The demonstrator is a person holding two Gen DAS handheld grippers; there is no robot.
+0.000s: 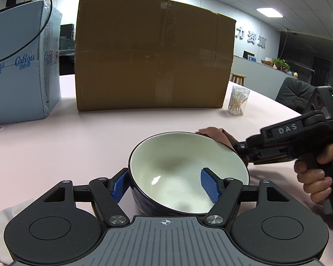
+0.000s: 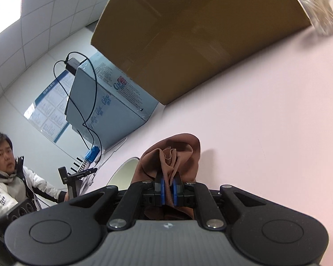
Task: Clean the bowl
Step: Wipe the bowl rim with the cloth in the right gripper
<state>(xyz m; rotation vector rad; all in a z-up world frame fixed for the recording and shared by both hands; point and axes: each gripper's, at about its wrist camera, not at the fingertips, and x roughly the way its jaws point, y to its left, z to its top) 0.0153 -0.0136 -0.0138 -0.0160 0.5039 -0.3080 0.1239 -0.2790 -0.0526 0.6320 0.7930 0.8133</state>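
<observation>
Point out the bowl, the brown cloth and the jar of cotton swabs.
bowl (image 1: 184, 161): left wrist view, on its white inside.
cloth (image 2: 184, 148): right wrist view, on the bunched folds above the pads.
jar (image 1: 238, 100): left wrist view, on its clear wall, right of the cardboard box.

Bare table (image 1: 55, 150) before bowl (image 1: 184, 166); cardboard box (image 1: 153, 53) behind.

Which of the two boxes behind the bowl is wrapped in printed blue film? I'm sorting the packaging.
The smaller box at far left, with a black cable draped over it. The large box beside it is plain brown cardboard with tape.
</observation>
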